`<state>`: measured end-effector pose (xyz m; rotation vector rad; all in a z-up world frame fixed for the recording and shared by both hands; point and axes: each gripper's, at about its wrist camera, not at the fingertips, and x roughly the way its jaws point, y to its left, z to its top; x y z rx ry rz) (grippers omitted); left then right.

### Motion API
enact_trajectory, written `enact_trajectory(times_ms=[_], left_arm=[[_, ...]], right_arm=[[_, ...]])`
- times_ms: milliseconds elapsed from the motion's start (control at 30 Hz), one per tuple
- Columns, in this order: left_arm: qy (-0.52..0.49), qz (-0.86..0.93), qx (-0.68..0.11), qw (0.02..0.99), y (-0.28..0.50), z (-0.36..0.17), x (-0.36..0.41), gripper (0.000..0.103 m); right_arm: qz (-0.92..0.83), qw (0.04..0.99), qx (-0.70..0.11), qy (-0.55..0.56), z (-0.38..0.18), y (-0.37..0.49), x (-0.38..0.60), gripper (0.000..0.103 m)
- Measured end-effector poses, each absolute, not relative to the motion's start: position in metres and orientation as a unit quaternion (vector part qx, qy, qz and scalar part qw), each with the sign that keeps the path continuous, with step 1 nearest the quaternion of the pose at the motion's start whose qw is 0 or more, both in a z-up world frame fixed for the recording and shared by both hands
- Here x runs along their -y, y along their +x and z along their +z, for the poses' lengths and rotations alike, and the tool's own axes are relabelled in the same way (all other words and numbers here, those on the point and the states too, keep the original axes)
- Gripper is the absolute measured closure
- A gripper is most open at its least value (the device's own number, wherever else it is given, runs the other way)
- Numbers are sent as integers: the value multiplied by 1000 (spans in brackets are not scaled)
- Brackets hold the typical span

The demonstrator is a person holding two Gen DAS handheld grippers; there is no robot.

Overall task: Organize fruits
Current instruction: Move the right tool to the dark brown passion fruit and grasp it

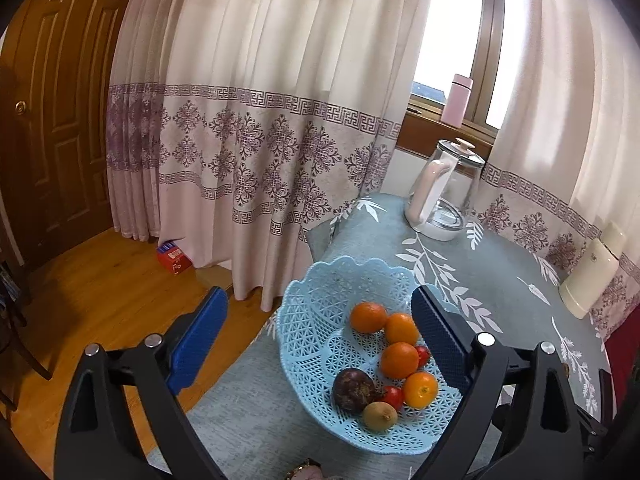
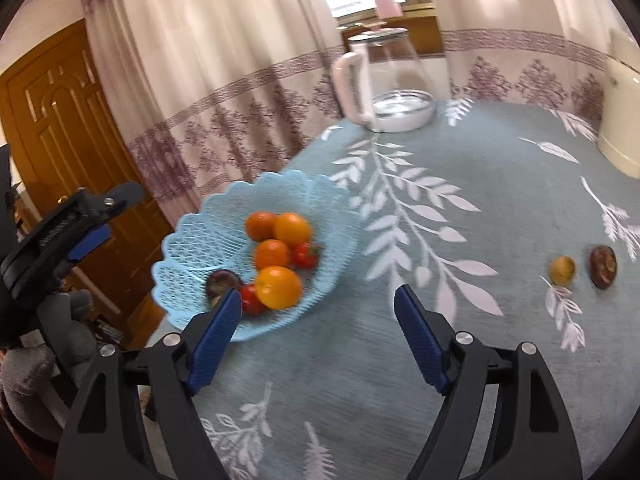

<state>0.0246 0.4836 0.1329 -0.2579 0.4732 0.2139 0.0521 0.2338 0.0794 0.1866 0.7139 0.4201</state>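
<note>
Hovering above the blue basket [image 1: 320, 320], left tool [image 1: 320, 328] is wide open, holding nothing; basket sits at tabletop [image 1: 500, 264] edge w/ oranges [image 1: 399, 354], tomatoes, kiwi [image 1: 380, 416], dark fruit [image 1: 354, 391].

Right view: right tool [image 2: 318, 310] also wide open, empty. Kiwi [image 2: 563, 270] & dark fruit [image 2: 603, 266] lie on cloth, well apart from basket.

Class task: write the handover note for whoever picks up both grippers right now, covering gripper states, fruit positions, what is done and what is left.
Left gripper: open, empty, over the blue basket.
Right gripper: open, empty, over the tablecloth beside the basket.
Done: four oranges, two red fruits, a dark purple fruit and a kiwi lie in the basket.
Left: a small yellow-brown fruit and a dark brown fruit lie on the cloth to the right.
</note>
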Motion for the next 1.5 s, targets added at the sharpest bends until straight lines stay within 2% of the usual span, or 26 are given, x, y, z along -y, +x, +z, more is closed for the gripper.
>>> enact_trajectory(times_ms=[133,267,1500], left_arm=[[-124,101,-233,959,25,133,-478,9],[-119,97,-233,960,25,132,-472,7],[-78,61,-233,967,25,132,-429,4]], right_arm=[[177,913,-353,100,72,54,-215,24],[150,917,-356,105,67,56,-195,19],[66,925,-358,105,46,40,-131,18]])
